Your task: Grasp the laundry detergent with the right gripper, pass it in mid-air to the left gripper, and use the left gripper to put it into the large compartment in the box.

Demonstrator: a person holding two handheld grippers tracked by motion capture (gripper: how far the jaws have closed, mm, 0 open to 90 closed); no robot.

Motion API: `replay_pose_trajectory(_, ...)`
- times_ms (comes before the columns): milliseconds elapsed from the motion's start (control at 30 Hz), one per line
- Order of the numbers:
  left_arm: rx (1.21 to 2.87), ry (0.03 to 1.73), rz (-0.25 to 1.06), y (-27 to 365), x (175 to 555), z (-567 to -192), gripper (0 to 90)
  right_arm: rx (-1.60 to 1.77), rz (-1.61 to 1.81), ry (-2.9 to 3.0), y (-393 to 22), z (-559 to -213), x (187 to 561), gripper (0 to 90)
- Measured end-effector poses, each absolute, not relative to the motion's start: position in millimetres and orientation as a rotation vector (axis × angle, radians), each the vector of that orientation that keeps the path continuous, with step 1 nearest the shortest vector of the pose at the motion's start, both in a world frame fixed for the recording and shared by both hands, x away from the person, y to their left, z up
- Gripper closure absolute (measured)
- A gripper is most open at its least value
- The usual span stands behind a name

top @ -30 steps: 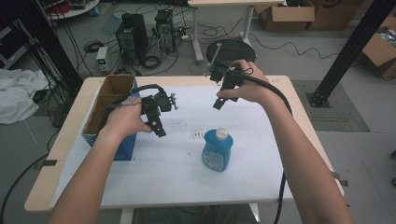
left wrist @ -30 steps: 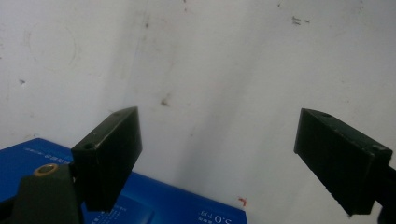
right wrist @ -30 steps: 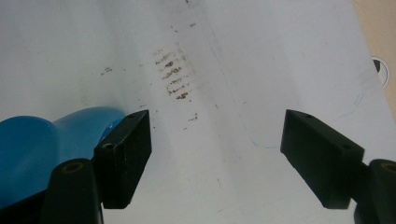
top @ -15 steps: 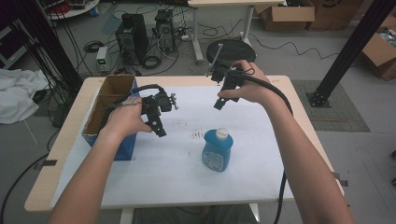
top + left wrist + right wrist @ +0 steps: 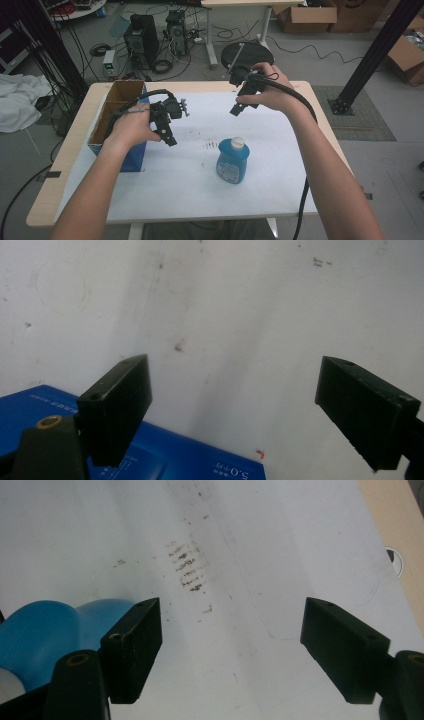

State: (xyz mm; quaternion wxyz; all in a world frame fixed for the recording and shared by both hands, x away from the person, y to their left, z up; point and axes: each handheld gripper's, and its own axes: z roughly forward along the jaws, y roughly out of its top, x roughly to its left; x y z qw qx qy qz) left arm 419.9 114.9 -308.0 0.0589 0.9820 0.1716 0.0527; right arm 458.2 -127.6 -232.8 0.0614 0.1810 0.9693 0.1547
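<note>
From the high view, a blue bottle with a white cap stands upright on the white sheet that covers the table, towards the person's side of the middle. The left gripper hangs over the sheet just beside an open cardboard box with blue sides at the table's left edge; its jaws point down and toward the person, apart, with nothing between them. The right gripper is held up over the far half of the sheet, jaws also apart and empty. The bottle lies nearer the person than either gripper, almost straight below the right one in the picture and off to the right of the left one, with its long axis vertical. The two look about equally near, though height above the table is hard to judge from this angle.

In the left gripper view, the two black jaws stand wide over bare, smudged white sheet, and the box's blue wall shows at the bottom edge.

In the right gripper view, the jaws are again wide and hold nothing. The bottle sits at the lower left, partly behind the left-hand jaw, so this gripper would have to swing that way and drop before it could straddle the body.
</note>
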Motion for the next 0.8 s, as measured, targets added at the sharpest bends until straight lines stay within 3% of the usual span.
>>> replay_pose_trajectory(800,2.969,0.512,0.151,114.6,413.5,-307.4,15.6,0.561,0.659,2.863,-163.5,-215.4,408.6,22.5)
